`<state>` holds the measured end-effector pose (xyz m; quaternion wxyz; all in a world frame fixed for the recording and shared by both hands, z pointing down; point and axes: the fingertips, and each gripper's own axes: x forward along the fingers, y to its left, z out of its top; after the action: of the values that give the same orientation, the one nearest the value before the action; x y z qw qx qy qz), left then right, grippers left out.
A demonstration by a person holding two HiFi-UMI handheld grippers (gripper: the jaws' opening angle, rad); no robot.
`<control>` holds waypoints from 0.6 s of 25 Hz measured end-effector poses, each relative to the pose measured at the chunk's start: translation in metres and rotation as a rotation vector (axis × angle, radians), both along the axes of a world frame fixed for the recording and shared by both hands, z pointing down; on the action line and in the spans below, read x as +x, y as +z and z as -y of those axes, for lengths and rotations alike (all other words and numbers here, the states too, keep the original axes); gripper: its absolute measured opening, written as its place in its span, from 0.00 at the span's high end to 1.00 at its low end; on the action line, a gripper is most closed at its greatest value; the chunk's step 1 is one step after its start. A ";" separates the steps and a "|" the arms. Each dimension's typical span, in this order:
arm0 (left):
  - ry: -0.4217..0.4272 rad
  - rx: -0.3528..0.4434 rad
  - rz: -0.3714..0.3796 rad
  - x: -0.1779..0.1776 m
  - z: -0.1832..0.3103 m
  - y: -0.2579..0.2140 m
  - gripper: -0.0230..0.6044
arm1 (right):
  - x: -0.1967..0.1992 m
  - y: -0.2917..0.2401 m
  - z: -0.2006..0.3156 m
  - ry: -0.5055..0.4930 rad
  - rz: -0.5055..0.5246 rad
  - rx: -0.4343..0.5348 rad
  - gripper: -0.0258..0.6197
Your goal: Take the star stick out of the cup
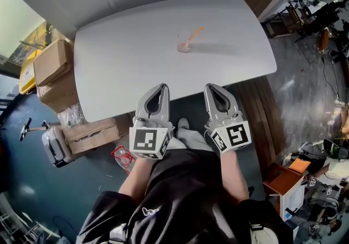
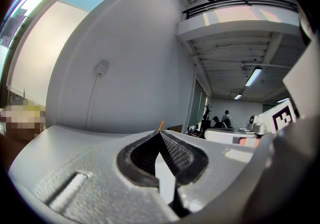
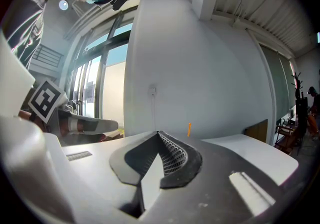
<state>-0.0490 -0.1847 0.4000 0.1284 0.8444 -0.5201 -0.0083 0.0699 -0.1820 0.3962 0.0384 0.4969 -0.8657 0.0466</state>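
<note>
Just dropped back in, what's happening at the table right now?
A person stands at the near edge of the white table with a claw in each hand. The left claw and right claw are both shut and empty, held side by side at that edge and pointing toward the cup. The cup sits well across the table with the orange star stick leaning in it, untouched.

The left gripper and right gripper are grey, with tapered fingers lined by black ribbed pads. Each carries a white cube with black square markers. The person wears black clothing with a small white logo.
</note>
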 end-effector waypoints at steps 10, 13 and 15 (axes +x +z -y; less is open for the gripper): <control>-0.053 -0.015 0.013 0.007 0.019 0.005 0.96 | 0.010 0.009 0.021 -0.039 0.026 -0.022 0.95; -0.053 -0.037 0.031 0.011 0.019 0.012 0.96 | 0.014 0.010 0.025 -0.041 0.032 -0.021 0.95; -0.052 -0.046 0.034 0.015 0.019 0.014 0.96 | 0.018 0.009 0.029 -0.035 0.038 -0.021 0.95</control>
<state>-0.0340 -0.2041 0.4137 0.1387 0.8274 -0.5440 0.0149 0.0880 -0.2106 0.4050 0.0279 0.4804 -0.8743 0.0642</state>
